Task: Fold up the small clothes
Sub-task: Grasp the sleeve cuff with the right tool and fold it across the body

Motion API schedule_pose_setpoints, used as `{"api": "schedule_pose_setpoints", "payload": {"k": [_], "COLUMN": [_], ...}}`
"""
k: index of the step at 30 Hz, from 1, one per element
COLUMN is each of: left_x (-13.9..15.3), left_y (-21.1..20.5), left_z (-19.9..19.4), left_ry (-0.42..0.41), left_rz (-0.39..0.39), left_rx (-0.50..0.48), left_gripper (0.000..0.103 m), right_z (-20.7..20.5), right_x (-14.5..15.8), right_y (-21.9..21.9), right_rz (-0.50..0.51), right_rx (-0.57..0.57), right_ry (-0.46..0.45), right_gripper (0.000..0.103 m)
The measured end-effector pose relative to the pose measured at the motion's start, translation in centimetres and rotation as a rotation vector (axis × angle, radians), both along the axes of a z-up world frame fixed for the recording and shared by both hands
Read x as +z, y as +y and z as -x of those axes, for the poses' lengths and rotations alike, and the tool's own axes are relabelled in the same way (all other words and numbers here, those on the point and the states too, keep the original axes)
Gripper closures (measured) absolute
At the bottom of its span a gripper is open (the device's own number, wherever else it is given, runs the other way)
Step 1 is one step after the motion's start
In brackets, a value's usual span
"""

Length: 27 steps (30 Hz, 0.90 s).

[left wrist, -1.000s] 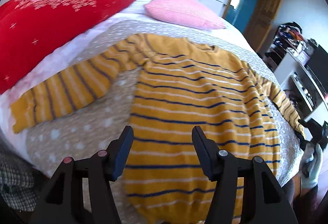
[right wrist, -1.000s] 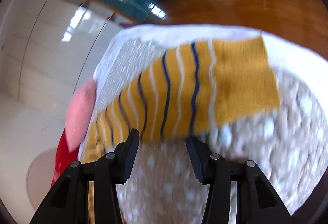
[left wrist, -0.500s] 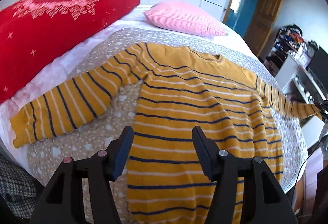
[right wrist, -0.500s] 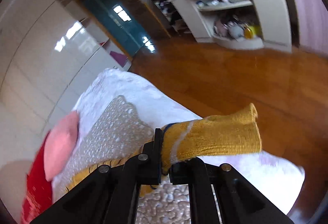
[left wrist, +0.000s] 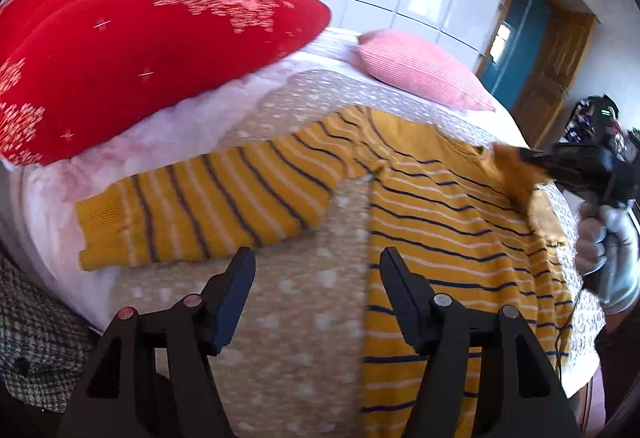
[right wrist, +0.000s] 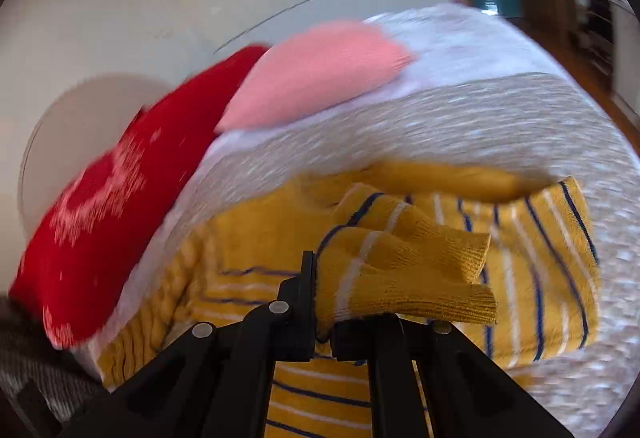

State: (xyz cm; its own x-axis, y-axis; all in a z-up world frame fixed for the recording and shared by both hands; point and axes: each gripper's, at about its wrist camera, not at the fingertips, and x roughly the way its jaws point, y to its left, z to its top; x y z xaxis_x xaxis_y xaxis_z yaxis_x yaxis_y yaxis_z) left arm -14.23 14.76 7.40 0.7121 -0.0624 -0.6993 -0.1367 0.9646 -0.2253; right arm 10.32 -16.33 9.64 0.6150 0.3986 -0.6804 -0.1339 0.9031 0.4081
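Note:
A mustard-yellow sweater (left wrist: 440, 238) with navy and white stripes lies flat on a beige dotted blanket (left wrist: 304, 318) on the bed. Its left sleeve (left wrist: 200, 209) stretches out flat toward the bed's left edge. My left gripper (left wrist: 318, 298) is open and empty, hovering above the blanket just below that sleeve. My right gripper (right wrist: 324, 314) is shut on the right sleeve's cuff (right wrist: 404, 278) and holds it lifted over the sweater's body (right wrist: 320, 390). In the left wrist view the right gripper (left wrist: 532, 157) carries the blurred sleeve above the collar area.
A large red pillow (left wrist: 140, 57) and a pink pillow (left wrist: 420, 73) lie at the head of the bed. A checked cloth (left wrist: 36, 350) hangs at the bed's left edge. A blue door (left wrist: 516, 41) and cluttered shelves stand beyond the bed on the right.
My right gripper closed on the right sleeve's cuff, lifted it and swung it inward over the sweater's body. My left gripper shifted left toward the left sleeve and stayed open.

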Motion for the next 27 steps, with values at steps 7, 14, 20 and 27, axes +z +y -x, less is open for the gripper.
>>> {"api": "schedule_pose_setpoints", "payload": {"k": [7, 14, 20, 27], "left_x": [-1.6, -2.3, -2.4, -1.8], "left_y": [5.4, 8.3, 8.6, 9.4], "left_z": [1.1, 1.7, 1.9, 2.3], "left_ry": [0.017, 0.023, 0.019, 0.011], "left_rz": [0.076, 0.112, 0.118, 0.082], "left_rx": [0.095, 0.159, 0.165, 0.196], "left_gripper": [0.039, 0.039, 0.039, 0.036], "right_z": [-3.9, -1.2, 1.9, 4.7], "right_x": [-6.2, -6.7, -7.6, -7.1], "right_y": [11.2, 14.6, 20.5, 21.4], "right_rz": [0.204, 0.428, 0.654, 0.652], "right_rx": [0.167, 0.258, 0.483, 0.564], "right_ry": [0.066, -0.015, -0.143, -0.182], "right_gripper": [0.097, 0.056, 0.052, 0.052]}}
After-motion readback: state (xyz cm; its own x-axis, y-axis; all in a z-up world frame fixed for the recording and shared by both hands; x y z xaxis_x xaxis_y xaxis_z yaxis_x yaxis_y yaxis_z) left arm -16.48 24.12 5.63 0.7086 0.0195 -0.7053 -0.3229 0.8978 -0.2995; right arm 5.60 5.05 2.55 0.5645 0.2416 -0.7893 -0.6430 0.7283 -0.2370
